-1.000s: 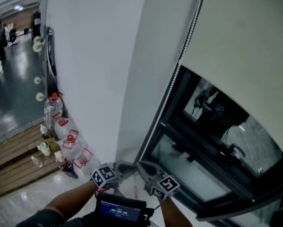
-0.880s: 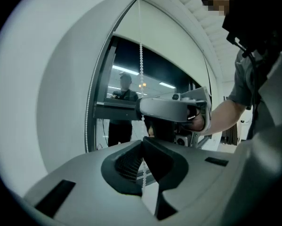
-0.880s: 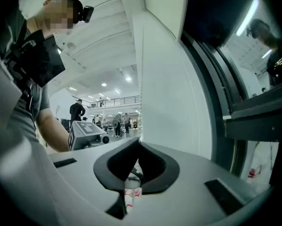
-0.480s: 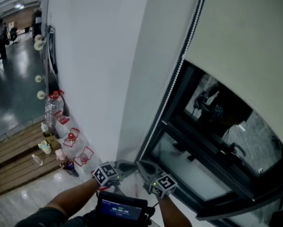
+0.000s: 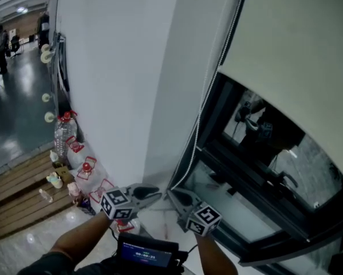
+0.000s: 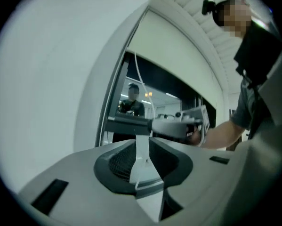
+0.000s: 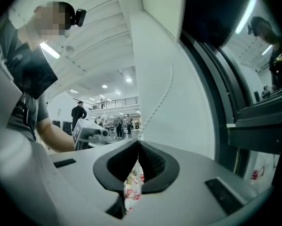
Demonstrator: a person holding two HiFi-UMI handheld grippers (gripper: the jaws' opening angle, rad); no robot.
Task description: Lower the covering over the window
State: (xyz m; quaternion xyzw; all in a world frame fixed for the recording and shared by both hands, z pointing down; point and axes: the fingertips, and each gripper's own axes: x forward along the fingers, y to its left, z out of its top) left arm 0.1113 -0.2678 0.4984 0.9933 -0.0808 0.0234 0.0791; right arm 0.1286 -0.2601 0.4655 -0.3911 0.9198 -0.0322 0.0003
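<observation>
Bead chain [image 5: 226, 33] top beyond head view's edge

**Window to the right, wall to the left, chain between**

The blind [image 5: 297, 44] hangs over the upper part of the window [image 5: 245, 179], and the lower panes lie uncovered beneath it. The bead chain [image 7: 153, 114] runs down along the window's left edge, beside the wall [image 5: 119, 67]. At the wall's foot, further left, a water jug [image 5: 62, 133] and small containers [image 5: 85, 168] stand on the floor [image 5: 11, 113].
</observation>
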